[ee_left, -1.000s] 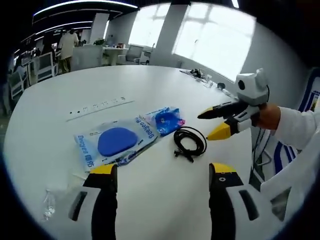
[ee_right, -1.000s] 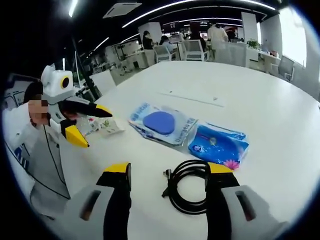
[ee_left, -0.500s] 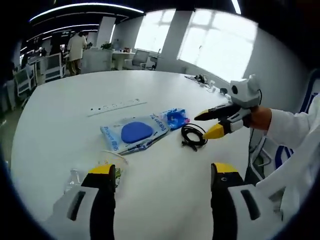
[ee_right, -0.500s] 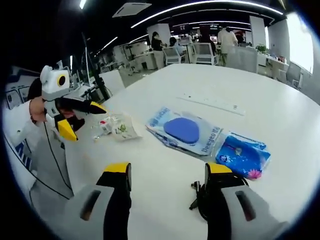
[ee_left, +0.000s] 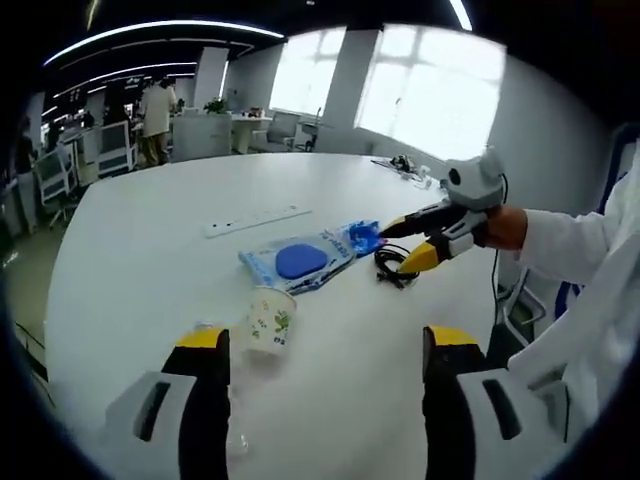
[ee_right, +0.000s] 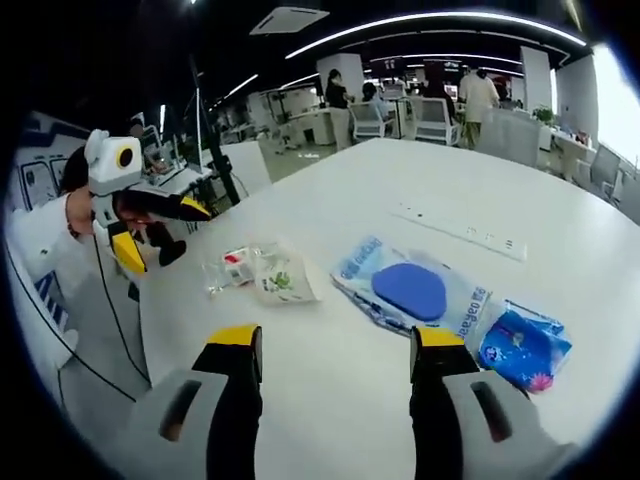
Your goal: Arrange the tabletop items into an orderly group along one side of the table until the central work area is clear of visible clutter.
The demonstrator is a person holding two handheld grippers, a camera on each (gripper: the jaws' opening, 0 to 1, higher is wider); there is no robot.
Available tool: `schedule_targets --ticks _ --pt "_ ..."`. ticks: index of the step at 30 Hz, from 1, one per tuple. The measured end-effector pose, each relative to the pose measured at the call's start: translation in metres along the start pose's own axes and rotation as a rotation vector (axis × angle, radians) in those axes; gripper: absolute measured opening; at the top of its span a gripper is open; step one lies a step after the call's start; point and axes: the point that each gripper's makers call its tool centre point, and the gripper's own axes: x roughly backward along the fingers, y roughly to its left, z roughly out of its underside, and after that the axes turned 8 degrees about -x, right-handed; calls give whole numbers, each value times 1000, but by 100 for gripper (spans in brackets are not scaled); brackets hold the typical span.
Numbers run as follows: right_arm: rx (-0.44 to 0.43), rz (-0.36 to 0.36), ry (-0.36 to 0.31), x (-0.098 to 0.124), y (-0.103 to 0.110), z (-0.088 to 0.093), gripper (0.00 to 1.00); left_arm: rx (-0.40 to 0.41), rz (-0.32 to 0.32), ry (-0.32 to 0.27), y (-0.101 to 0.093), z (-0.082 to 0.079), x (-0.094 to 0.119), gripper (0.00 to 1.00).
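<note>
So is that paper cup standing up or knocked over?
Knocked over. The paper cup lies on its side on the white table, its open mouth facing sideways.

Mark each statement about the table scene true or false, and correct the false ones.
1. Both claws are open and hold nothing. True: the left claw and right claw both stand open.
2. The paper cup lies on its side. True.
3. The round blue pad lies loose on the table. False: it is inside a clear packet.
4. The black cable is stretched out straight. False: it is coiled.
5. The blue pack lies beside the packet. True.
6. The white power strip lies on top of the packet. False: it lies apart, beyond it.
</note>
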Motion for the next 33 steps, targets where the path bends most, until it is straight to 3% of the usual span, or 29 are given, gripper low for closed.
schedule_targets --ticks 9,18,25,33 --pt "29 -38 25 -29 16 -9 59 31 -42 3 37 16 24 82" --pt "65 -78 74 -57 21 -12 59 56 -58 11 64 35 28 83" --pt "82 -122 112 -87 22 -12 57 103 -74 -9 78 46 30 83" --pt "101 -189 162 -121 30 -2 53 155 -78 12 84 72 30 82"
